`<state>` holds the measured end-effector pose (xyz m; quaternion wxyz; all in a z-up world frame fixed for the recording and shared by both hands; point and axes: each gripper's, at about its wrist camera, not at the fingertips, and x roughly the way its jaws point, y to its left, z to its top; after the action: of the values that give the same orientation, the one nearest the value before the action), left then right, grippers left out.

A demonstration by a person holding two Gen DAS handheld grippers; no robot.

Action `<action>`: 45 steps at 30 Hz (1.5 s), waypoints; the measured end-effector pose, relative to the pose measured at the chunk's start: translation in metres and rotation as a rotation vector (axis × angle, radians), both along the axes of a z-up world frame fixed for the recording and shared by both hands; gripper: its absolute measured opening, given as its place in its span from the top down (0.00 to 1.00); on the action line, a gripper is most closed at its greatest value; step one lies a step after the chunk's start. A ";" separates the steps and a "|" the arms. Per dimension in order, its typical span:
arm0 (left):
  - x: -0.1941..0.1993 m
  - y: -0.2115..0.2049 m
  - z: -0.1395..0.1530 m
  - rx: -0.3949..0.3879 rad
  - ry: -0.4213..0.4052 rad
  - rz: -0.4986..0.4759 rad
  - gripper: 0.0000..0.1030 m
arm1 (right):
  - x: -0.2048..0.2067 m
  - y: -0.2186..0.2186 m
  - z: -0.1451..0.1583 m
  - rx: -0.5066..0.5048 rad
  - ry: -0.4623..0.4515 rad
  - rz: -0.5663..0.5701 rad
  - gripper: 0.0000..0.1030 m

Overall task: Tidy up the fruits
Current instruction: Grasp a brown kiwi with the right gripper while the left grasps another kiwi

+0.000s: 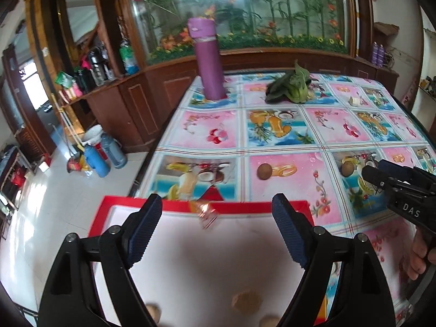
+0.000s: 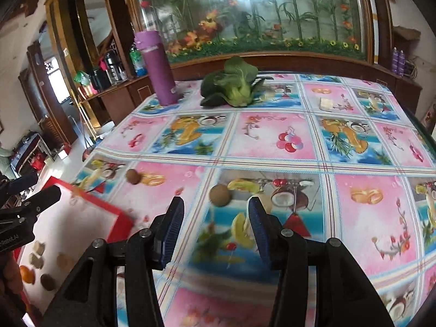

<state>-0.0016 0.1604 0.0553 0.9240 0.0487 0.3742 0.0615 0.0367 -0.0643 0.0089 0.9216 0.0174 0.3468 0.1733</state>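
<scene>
My left gripper [image 1: 218, 214] is open and hovers over a white tray with a red rim [image 1: 245, 207]; nothing is between its fingers. Small brown fruits [image 1: 246, 302] lie in the tray below it. In the right wrist view the tray [image 2: 120, 215] also holds an orange [image 2: 27, 273] and pale pieces [image 2: 38, 248]. Two brown round fruits lie on the tablecloth: one [image 2: 220, 194] just ahead of my open right gripper [image 2: 215, 215], the other [image 2: 133, 176] further left, near the tray's corner. Both show in the left view [image 1: 347, 168] [image 1: 264, 171].
A tall purple cylinder [image 2: 159, 68] stands at the table's far left. A leafy green vegetable [image 2: 234, 84] lies at the far middle, and a small pale piece [image 2: 325, 103] to its right. The table's left edge drops to a tiled floor [image 1: 54, 204]. A hand [image 1: 419, 250] holds the right gripper.
</scene>
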 end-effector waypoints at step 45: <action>0.025 -0.066 0.010 -0.106 0.053 -0.162 0.77 | 0.000 -0.019 0.019 0.065 -0.027 -0.048 0.80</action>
<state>0.0231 0.0940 0.0651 0.9170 0.0314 0.3962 -0.0345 0.0367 -0.0830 0.0277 0.9290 0.0530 0.3281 0.1626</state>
